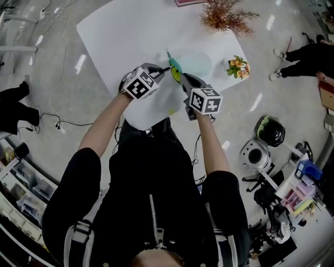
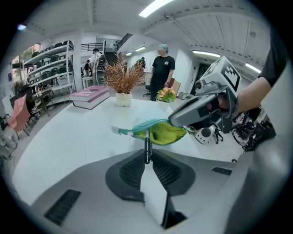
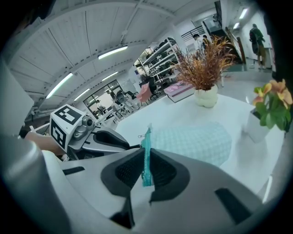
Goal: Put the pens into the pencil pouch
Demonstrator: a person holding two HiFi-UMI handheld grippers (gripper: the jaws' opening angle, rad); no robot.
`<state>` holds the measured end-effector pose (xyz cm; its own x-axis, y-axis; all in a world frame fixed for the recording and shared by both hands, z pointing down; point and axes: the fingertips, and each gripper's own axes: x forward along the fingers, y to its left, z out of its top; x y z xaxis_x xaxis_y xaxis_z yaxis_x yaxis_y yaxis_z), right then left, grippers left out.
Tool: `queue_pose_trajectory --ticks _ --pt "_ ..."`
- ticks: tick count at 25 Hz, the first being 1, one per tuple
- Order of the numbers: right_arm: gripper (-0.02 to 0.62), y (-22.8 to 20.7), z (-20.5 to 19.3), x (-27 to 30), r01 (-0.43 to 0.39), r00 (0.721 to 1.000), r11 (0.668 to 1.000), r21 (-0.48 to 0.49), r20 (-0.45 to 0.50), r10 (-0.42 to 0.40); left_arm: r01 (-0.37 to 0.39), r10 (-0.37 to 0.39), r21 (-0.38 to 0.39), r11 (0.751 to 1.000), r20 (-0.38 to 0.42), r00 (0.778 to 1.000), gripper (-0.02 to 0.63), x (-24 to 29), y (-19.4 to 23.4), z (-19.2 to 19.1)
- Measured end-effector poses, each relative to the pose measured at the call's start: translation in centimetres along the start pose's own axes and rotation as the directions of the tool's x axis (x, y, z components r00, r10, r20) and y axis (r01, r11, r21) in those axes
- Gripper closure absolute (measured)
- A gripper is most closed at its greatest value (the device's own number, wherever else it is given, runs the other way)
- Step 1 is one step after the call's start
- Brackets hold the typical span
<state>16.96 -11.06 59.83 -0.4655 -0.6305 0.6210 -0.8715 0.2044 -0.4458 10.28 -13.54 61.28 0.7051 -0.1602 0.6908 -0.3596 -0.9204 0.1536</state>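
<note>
A black pen (image 2: 147, 144) is pinched between the jaws of my left gripper (image 2: 147, 154), its tip aimed at the pouch mouth just ahead. The pencil pouch (image 2: 164, 132) is teal with a yellow-green lining, unzipped and held open above the white table (image 2: 68, 137). My right gripper (image 3: 146, 159) is shut on the pouch's teal zipper edge (image 3: 146, 151); the pale checked body of the pouch (image 3: 194, 142) hangs beyond it. In the head view the left gripper (image 1: 159, 71) and right gripper (image 1: 183, 79) meet at the pouch (image 1: 175, 70) near the table's near side.
A dried plant in a white vase (image 1: 225, 15) and a pink book (image 2: 90, 96) stand at the table's far side. A small flower pot (image 1: 238, 68) sits to the right of the pouch. A person (image 2: 162, 68) stands beyond the table.
</note>
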Motion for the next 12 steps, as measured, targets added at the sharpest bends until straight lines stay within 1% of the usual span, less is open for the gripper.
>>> queue_pose_trajectory --ticks 12 --pt "0.549 0.0 0.0 -0.2 -0.006 1.0 1.0 0.022 0.007 0.006 0.008 -0.008 -0.006 1.0 0.032 0.999 0.535 1.4 -0.3 1.8"
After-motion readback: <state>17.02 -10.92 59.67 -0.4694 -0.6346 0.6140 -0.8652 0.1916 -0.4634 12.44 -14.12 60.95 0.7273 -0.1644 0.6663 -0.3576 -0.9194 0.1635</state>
